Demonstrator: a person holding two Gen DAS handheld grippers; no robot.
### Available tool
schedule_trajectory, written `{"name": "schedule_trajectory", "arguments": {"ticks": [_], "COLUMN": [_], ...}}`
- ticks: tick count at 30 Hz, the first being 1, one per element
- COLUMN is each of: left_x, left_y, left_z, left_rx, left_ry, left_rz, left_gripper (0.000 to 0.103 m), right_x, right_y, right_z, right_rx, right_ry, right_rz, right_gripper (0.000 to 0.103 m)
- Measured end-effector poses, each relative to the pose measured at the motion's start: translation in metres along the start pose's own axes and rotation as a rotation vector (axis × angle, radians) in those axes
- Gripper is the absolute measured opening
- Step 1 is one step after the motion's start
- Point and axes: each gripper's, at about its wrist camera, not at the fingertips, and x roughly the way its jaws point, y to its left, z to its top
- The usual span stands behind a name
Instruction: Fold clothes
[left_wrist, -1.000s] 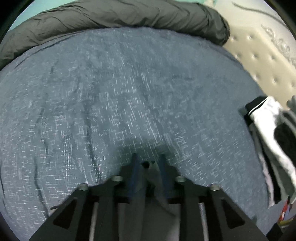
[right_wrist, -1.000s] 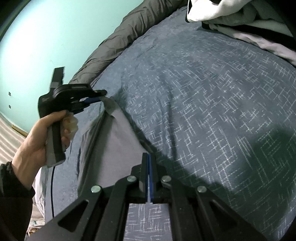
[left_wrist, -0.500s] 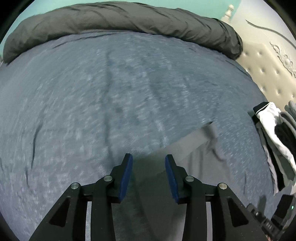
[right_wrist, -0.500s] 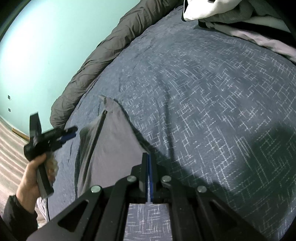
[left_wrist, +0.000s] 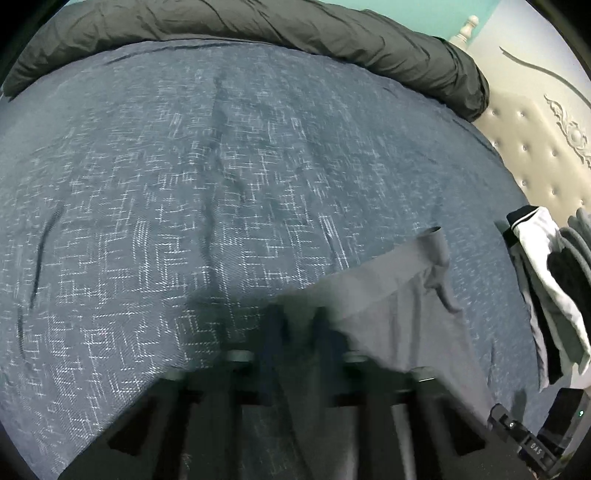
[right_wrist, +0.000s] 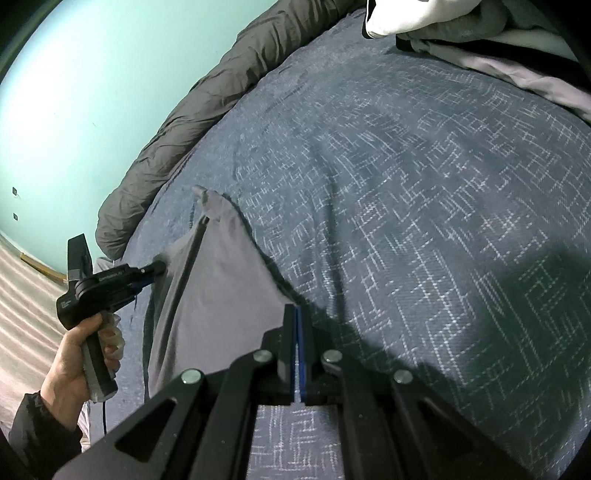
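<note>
A grey garment (right_wrist: 218, 291) lies partly flat on the blue patterned bedspread (right_wrist: 424, 206). My right gripper (right_wrist: 296, 314) is shut on its near edge. My left gripper (right_wrist: 157, 269) is at the garment's left edge; in its own blurred view (left_wrist: 301, 325) its fingers sit at the grey cloth (left_wrist: 402, 314), with the gap between them not discernible. The garment's far corner (left_wrist: 434, 240) lies loose on the bed.
A pile of white, black and grey clothes (left_wrist: 550, 295) lies at the right of the bed, also in the right wrist view (right_wrist: 461, 26). A dark rolled duvet (left_wrist: 258, 22) lines the far edge. A padded cream headboard (left_wrist: 546, 147) is at the right.
My left gripper let go of the garment's far corner, opened, swung back and came to the garment's left edge. The corner dropped onto the bed. My right gripper stayed shut in place.
</note>
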Motion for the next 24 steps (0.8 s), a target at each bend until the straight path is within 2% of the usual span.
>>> {"name": "schedule_trajectory", "arguments": {"ticks": [6,9,21,24], "left_x": [-0.010,-0.004,0.006,0.006], "left_y": [0.027,0.029,0.024,0.024], "left_z": [-0.002,-0.007,0.000,0.003], "left_rx": [-0.097,-0.095,-0.076,-0.077], "left_ry": [-0.035,-0.013,-0.016,-0.014], "left_rz": [-0.055,-0.041,-0.040,-0.040], "left_gripper": [0.010,0.011,0.012,0.018], "right_x": [-0.001,0.001,0.004,0.006], "right_y": [0.000,0.000,-0.006,-0.008], "right_z": [-0.001,-0.001,-0.005,-0.007], "right_rx": [-0.002,-0.004,-0.002,-0.002], "right_ry": [-0.001,0.004,0.002,0.016], "right_rz": [0.006,0.000,-0.032,-0.037], "right_gripper": [0.000,0.000,0.000,0.001]}}
